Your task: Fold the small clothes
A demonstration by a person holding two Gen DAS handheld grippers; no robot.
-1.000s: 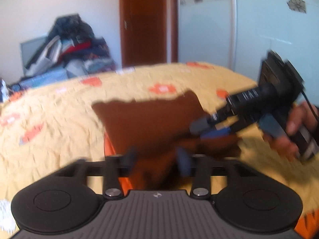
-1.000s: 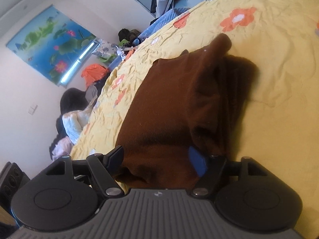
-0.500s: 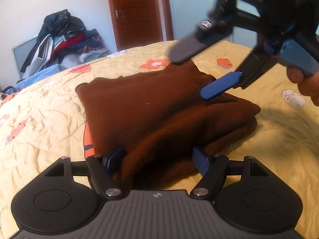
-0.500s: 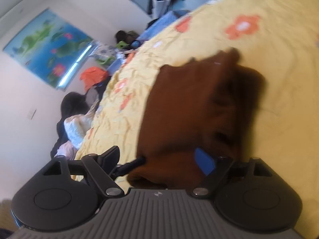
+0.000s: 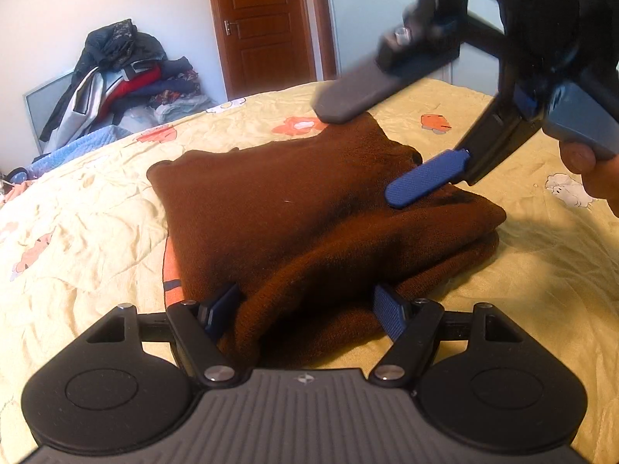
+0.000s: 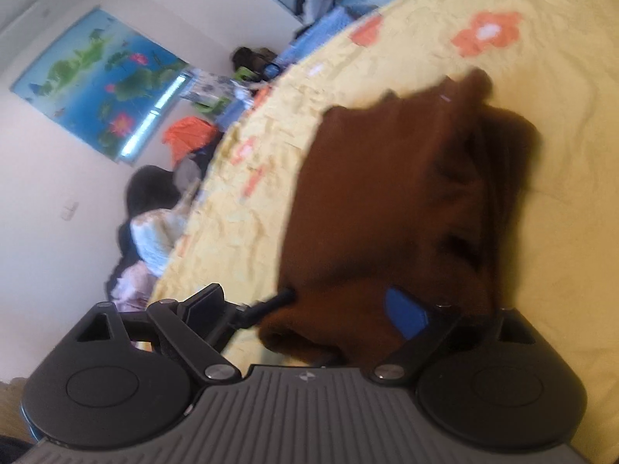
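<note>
A brown knit garment [image 5: 309,208] lies folded over on the yellow flowered bedspread [image 5: 85,208]; it also shows in the right wrist view [image 6: 390,193]. My left gripper [image 5: 305,309] is open, its blue pads on either side of the garment's near edge. My right gripper [image 5: 371,150] hovers open just above the garment's far right part, holding nothing. In the right wrist view its fingers [image 6: 305,313] are spread wide over the near edge of the cloth. An orange strip [image 5: 170,270] peeks out under the garment's left side.
A heap of clothes [image 5: 123,73] is piled beyond the bed's far left edge, beside a wooden door [image 5: 263,27]. More clothes [image 6: 154,232] lie off the bed's side under a lotus picture [image 6: 100,81]. Bedspread surrounds the garment.
Both grippers have let go of the garment, which now lies folded on the bed. My right gripper has lifted up and opened wide above it.
</note>
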